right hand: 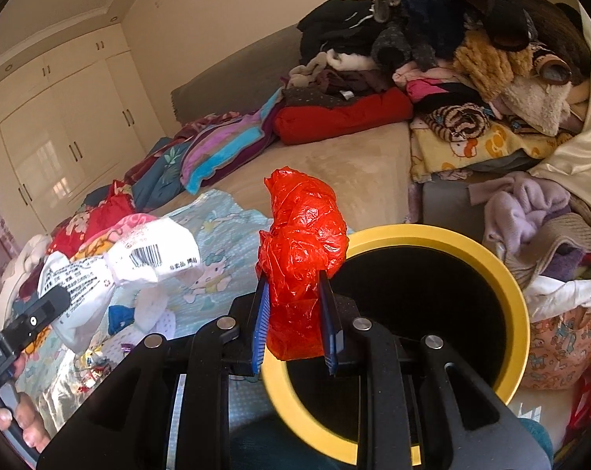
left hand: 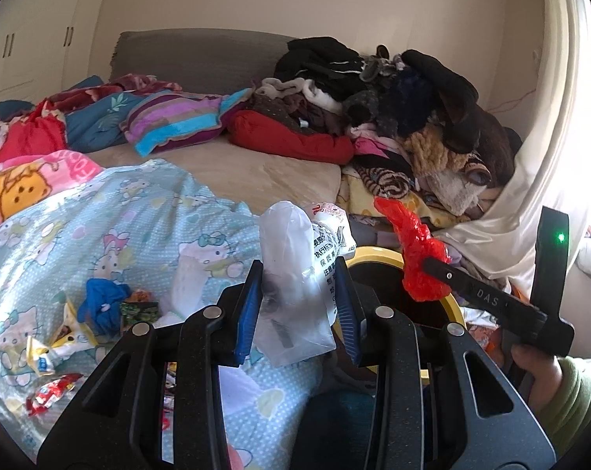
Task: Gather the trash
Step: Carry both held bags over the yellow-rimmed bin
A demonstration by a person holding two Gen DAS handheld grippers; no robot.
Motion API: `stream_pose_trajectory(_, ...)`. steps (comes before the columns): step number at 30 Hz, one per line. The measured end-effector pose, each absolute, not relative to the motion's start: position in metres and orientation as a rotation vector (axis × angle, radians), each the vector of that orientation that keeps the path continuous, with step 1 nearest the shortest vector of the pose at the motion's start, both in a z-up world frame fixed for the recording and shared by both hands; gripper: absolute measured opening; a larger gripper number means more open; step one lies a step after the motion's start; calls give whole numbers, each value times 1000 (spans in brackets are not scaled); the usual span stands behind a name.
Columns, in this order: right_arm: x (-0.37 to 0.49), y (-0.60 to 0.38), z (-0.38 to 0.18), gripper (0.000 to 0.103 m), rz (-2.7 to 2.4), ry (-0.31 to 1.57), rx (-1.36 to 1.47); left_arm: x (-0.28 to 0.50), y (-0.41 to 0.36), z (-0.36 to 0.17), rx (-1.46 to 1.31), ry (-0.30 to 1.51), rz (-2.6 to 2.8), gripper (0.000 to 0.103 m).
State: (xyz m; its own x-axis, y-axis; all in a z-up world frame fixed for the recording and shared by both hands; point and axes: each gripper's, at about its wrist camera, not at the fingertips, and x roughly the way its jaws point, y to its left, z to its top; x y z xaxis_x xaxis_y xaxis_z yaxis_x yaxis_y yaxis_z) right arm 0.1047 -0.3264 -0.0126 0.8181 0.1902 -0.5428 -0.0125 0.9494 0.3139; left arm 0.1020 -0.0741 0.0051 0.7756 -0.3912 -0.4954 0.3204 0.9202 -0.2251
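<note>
Pinching a crumpled red plastic bag (right hand: 301,250) and a white wrapper (left hand: 295,274), both grippers' jaws hold light, crushable, slippery trash mid-body near the bin (right hand: 503,270).

Crumpled red bag (right hand: 301,243) and white wrapper (left hand: 295,270), both upright beside yellow-rimmed bin (right hand: 507,274)

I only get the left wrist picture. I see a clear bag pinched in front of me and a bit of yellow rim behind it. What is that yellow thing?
Observer: A round yellow bin, open on top, dark inside.
Operator: And the red lump off to my right?
Observer: A crumpled red plastic bag, pinched in the right hand-held gripper at the bin's near rim.
Operator: Anything printed on my bag's far side?
Observer: Yes, the white printed bag in the left hand-held gripper shows a barcode.
</note>
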Motion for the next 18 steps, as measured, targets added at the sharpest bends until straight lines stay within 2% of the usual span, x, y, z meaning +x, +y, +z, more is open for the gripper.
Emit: stream_pose_trajectory(18,107,-378,-23,22,55,631,353,100,-130,-9,-43,606,-463,28)
